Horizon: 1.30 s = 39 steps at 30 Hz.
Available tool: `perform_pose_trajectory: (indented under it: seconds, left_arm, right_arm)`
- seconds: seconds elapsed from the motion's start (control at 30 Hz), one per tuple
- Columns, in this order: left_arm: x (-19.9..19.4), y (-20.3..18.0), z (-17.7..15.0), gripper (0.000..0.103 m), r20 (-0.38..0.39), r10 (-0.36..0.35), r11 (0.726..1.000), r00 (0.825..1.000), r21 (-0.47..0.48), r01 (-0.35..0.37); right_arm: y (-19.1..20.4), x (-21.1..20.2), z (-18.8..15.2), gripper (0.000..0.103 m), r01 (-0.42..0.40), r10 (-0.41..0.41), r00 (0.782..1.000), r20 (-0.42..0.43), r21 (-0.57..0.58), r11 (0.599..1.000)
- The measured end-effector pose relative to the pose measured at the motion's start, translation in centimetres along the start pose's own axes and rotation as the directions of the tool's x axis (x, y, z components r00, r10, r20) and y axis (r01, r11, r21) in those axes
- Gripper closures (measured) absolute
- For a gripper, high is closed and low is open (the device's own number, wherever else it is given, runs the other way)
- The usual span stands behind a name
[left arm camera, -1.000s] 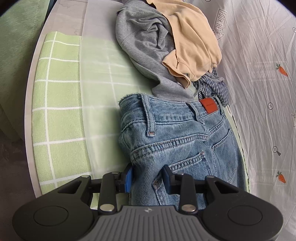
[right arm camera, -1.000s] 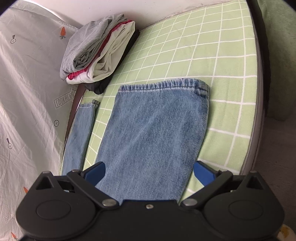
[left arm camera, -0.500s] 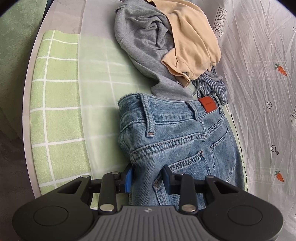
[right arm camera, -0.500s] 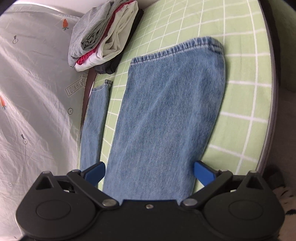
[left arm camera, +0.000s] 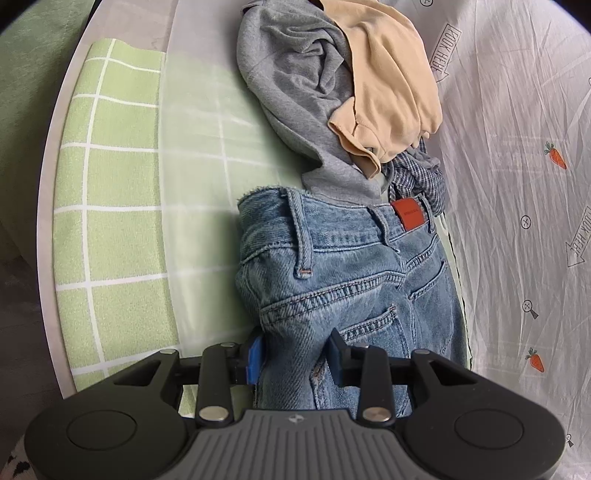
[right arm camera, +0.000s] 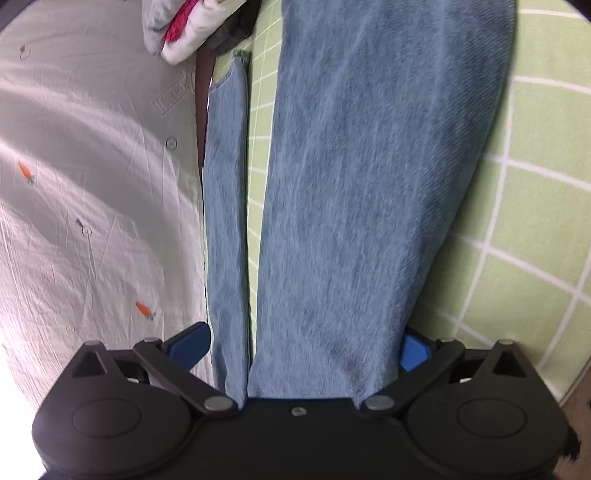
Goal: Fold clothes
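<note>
One pair of blue jeans (left arm camera: pixel 343 280) lies on the green checked mat (left arm camera: pixel 110 221), with the waist end near a messy pile of three clothes — one gray sweatshirt (left arm camera: pixel 295 92), one tan top (left arm camera: pixel 391 81) on it, and one blue checked shirt (left arm camera: pixel 421 177) peeking out below. The gray sweatshirt touches the top of the waistband, and one small orange patch (left arm camera: pixel 408 214) sits on the waistband. The left gripper (left arm camera: pixel 295 356) has its two blue pads pressed on a bunched fold of the jeans just under a back pocket, so it holds the cloth tight. In the right wrist view the two legs run away from the camera side by side, a wide one (right arm camera: pixel 369 184) and a thin strip of the other one (right arm camera: pixel 225 206), with a bit of green mat showing between them. The right gripper (right arm camera: pixel 299 349) is spread wide, one blue pad on each side of the legs, and it grips nothing. One neat stack of folded clothes (right arm camera: pixel 192 26) sits at the far end, beside the white sheet with little carrots (right arm camera: pixel 92 184)
</note>
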<state>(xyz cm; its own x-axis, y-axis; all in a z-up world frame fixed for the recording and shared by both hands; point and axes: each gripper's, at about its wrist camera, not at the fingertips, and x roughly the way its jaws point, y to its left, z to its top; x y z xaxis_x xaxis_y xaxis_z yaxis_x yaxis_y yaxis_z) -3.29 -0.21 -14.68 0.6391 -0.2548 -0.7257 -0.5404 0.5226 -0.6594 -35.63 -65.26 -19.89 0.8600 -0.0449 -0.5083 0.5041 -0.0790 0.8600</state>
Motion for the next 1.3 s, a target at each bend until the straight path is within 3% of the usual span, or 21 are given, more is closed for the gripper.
perform_pose_trajectory:
  seconds: [0.1, 0.23, 0.4, 0.43, 0.47, 0.53, 0.57, 0.67, 0.77, 0.93, 1.03, 1.17, 1.3]
  left_arm:
    - [0.0, 0.0, 0.0, 0.066, -0.004, -0.004, 1.000, 1.000, 0.001, 0.004]
    - [0.1, 0.0, 0.3, 0.065, -0.012, -0.008, 0.999, 1.000, 0.033, 0.008]
    - [0.1, 0.0, 0.6, 0.065, -0.010, -0.013, 0.999, 1.000, 0.039, 0.013]
    - [0.1, 0.0, 0.6, 0.065, -0.004, -0.010, 1.000, 1.000, 0.029, 0.010]
    - [0.1, -0.2, 0.6, 0.067, 0.001, 0.003, 1.000, 1.000, 0.031, -0.003]
    - [0.1, -0.6, 0.4, 0.073, 0.011, 0.029, 0.999, 1.000, 0.045, -0.030]
    - [0.0, -1.0, 0.3, 0.076, 0.017, 0.042, 0.997, 0.999, 0.065, -0.043]
    - [-0.5, -2.2, 0.0, 0.087, 0.030, 0.063, 0.988, 0.998, 0.137, -0.067]
    - [-1.7, -3.4, 0.0, 0.090, 0.045, 0.079, 0.970, 0.996, 0.226, -0.087]
    - [-4.3, -3.9, 0.3, 0.092, 0.099, 0.096, 0.963, 0.991, 0.243, -0.117]
    - [-6.7, -4.2, 0.5, 0.092, 0.146, 0.064, 0.973, 0.987, 0.209, -0.094]
    - [-10.2, -6.6, 0.3, 0.093, 0.213, 0.011, 0.957, 0.977, 0.281, -0.072]
    - [-12.2, -9.7, 0.5, 0.093, 0.257, -0.061, 0.949, 0.965, 0.315, -0.023]
  right_arm:
    - [1.3, -0.3, 0.2, 0.001, 0.068, -0.063, 0.995, 0.072, -0.071, 0.995]
    - [1.5, -2.0, 1.9, 0.002, 0.135, -0.119, 0.966, 0.232, -0.058, 0.989]
    - [0.3, -4.4, 4.7, 0.021, 0.166, -0.181, 0.905, 0.384, 0.074, 0.983]
    - [0.0, -4.7, 5.2, 0.037, 0.177, -0.201, 0.896, 0.397, 0.095, 0.980]
    - [-0.2, -4.9, 5.6, 0.062, 0.195, -0.223, 0.890, 0.399, 0.110, 0.975]
    - [-0.5, -5.4, 6.3, 0.092, 0.229, -0.266, 0.877, 0.401, 0.139, 0.963]
    - [-0.5, -5.5, 6.5, 0.096, 0.243, -0.277, 0.871, 0.406, 0.135, 0.961]
    - [-0.3, -6.2, 6.1, 0.097, 0.257, -0.267, 0.856, 0.443, 0.083, 0.963]
    - [0.6, -7.0, 5.8, 0.098, 0.260, -0.257, 0.843, 0.473, 0.060, 0.964]
    - [2.9, -8.6, 5.5, 0.098, 0.270, -0.224, 0.845, 0.485, -0.027, 0.962]
    - [4.5, -9.7, 5.2, 0.098, 0.277, -0.201, 0.850, 0.487, -0.090, 0.957]
    - [7.8, -11.1, 5.2, 0.098, 0.270, -0.137, 0.861, 0.490, -0.211, 0.940]
    - [13.0, -11.5, 5.4, 0.098, 0.254, -0.032, 0.861, 0.508, -0.372, 0.893]
